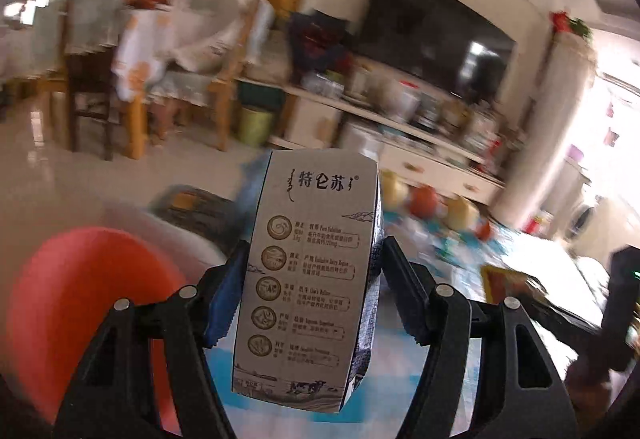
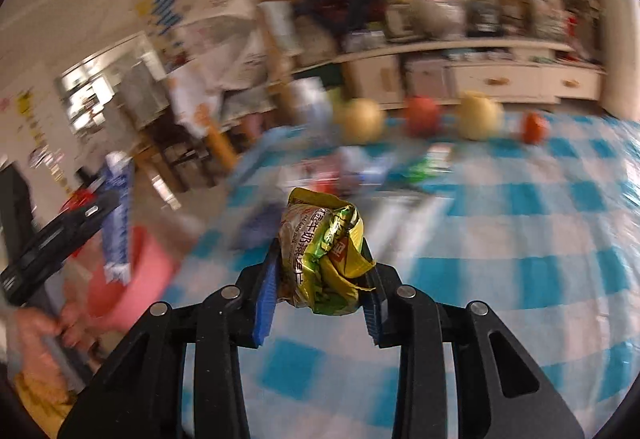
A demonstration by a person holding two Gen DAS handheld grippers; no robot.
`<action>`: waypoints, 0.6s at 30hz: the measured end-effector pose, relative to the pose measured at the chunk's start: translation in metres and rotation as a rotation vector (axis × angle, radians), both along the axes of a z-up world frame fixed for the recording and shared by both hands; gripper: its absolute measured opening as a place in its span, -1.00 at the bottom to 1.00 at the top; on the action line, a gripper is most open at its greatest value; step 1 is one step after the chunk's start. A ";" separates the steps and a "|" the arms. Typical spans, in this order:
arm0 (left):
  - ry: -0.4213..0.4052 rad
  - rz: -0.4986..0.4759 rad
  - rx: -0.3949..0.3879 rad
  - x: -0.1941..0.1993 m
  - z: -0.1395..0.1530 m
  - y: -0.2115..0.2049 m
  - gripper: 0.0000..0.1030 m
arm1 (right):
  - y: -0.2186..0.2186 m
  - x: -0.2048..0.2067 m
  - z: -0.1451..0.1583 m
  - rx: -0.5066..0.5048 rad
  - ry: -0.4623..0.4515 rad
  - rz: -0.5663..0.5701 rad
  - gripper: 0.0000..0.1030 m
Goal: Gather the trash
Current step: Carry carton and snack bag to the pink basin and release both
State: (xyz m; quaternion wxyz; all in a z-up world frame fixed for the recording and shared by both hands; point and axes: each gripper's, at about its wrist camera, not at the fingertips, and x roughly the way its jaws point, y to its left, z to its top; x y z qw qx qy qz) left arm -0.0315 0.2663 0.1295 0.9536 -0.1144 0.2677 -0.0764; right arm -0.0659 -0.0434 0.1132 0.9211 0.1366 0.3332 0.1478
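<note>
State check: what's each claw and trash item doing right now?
Left claw: shut on carton.
Grey-white milk carton: held upright, off the table.
Right claw: shut on wrapper.
Crumpled yellow-green foil wrapper: held above blue-checked tablecloth.
Pink plastic bin: open.

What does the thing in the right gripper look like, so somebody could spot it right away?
Over the blue-and-white checked tablecloth, the right gripper pinches a crumpled wrapper. It is a balled-up yellow-green foil with Chinese print, unlike the smooth round fruit lined up along the far edge.
</note>
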 end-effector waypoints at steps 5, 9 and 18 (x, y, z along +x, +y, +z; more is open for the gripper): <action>0.014 0.189 -0.043 -0.007 0.000 0.066 0.30 | 0.104 0.012 0.022 0.033 -0.013 0.214 -0.27; 0.060 0.326 -0.083 -0.007 -0.007 0.109 0.30 | 0.183 0.024 0.030 0.014 -0.022 0.353 -0.27; 0.121 0.531 -0.062 0.001 -0.021 0.157 0.40 | 0.292 0.055 -0.006 -0.078 0.036 0.474 0.07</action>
